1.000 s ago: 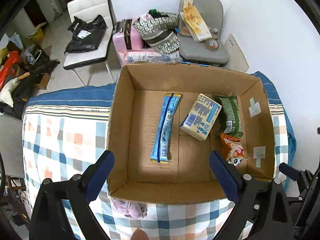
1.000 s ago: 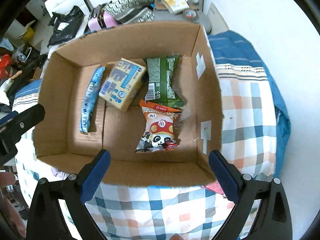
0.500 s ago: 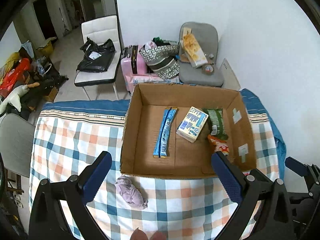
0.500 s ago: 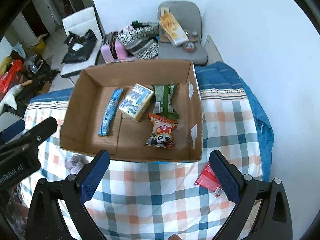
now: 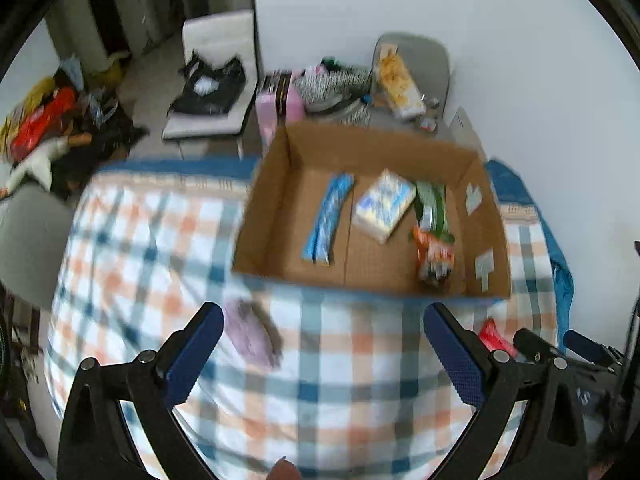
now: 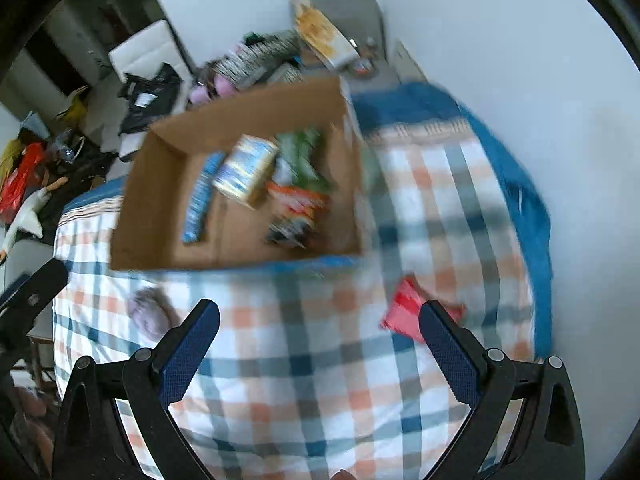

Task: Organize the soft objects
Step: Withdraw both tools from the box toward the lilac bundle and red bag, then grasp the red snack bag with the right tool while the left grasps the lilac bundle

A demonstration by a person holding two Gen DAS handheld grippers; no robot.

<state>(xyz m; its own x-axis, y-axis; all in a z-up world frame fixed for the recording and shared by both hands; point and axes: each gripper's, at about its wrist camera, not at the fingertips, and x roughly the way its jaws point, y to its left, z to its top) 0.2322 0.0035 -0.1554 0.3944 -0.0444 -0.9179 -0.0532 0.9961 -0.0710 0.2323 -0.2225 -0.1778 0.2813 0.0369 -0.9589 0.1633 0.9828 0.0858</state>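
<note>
Ideally, both spread, empty grippers (image 5: 322, 344) (image 6: 318, 338) drop squarely over the purple cloth (image 5: 252, 334) at nine o'clock and red packet (image 6: 406, 312) at three, outside the box (image 5: 280, 216).

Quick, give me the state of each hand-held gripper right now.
Left hand-held gripper: open, holding nothing, above the checked cloth.
Right hand-held gripper: open, holding nothing, above the same cloth.

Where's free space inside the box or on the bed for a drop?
Inside the brown cardboard box, the floor left of the long blue packet is bare; its right half is crowded with packets. The checked bedspread lies open between the purple cloth wad and red packet.
</note>
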